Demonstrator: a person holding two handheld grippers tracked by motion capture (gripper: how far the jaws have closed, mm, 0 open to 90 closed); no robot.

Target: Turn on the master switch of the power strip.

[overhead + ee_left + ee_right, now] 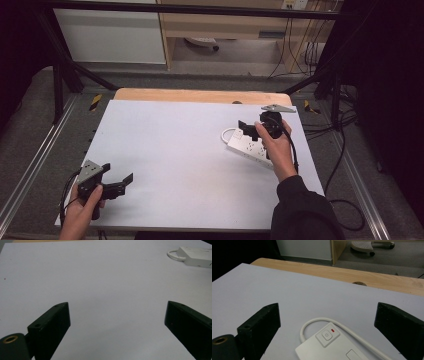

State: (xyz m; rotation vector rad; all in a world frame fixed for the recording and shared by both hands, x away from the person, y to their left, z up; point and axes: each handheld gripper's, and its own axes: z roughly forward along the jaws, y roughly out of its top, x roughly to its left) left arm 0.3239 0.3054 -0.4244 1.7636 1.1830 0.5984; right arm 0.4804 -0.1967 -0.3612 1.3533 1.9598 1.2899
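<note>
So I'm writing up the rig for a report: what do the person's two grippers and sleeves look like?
Both are black handheld tools with two flat, wedge-like black jaws. The left gripper and the right gripper each carry a grey three-cornered plate on top and trail a black cable. A brass-ringed hole sits near each left jaw base. The right forearm wears a black sleeve.

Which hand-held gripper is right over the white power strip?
The right hand-held gripper, open above the power strip. The left hand-held gripper hovers over bare table.
</note>
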